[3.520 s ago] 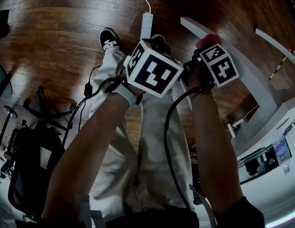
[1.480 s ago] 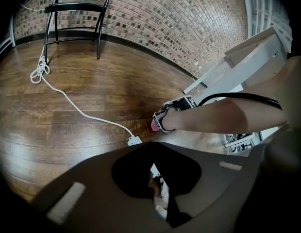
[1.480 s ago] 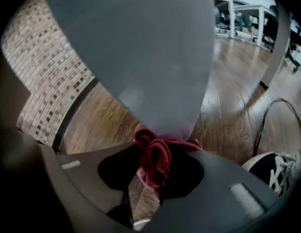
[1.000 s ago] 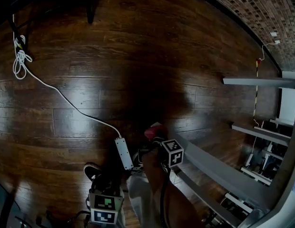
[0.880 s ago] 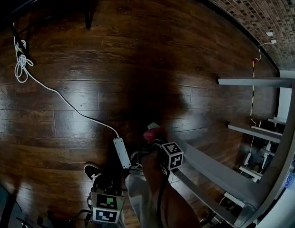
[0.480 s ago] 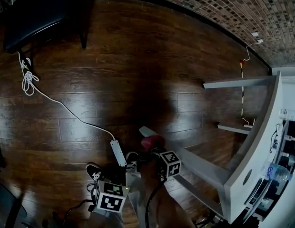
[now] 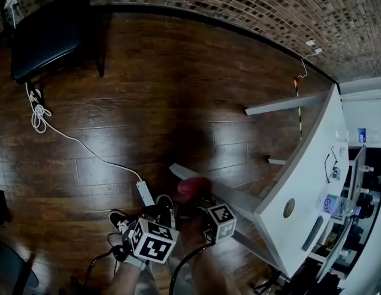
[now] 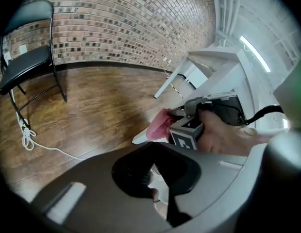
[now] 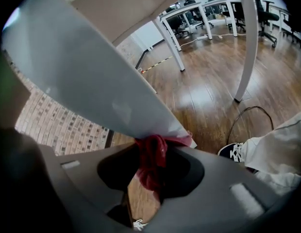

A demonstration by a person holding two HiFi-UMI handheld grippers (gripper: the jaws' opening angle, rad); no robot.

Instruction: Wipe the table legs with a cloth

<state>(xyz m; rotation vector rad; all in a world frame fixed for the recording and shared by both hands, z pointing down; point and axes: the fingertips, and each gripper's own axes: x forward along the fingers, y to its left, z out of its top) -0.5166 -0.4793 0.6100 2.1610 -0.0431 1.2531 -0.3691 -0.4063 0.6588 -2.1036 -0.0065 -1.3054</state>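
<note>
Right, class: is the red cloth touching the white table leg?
Touching. The right gripper view shows the red cloth bunched up against the edge of the white table leg, with no gap between them.

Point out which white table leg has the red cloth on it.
The nearest leg, slanting toward the person's shoe: the red cloth is bunched against it near its foot end. The far leg and the middle leg are bare.
</note>
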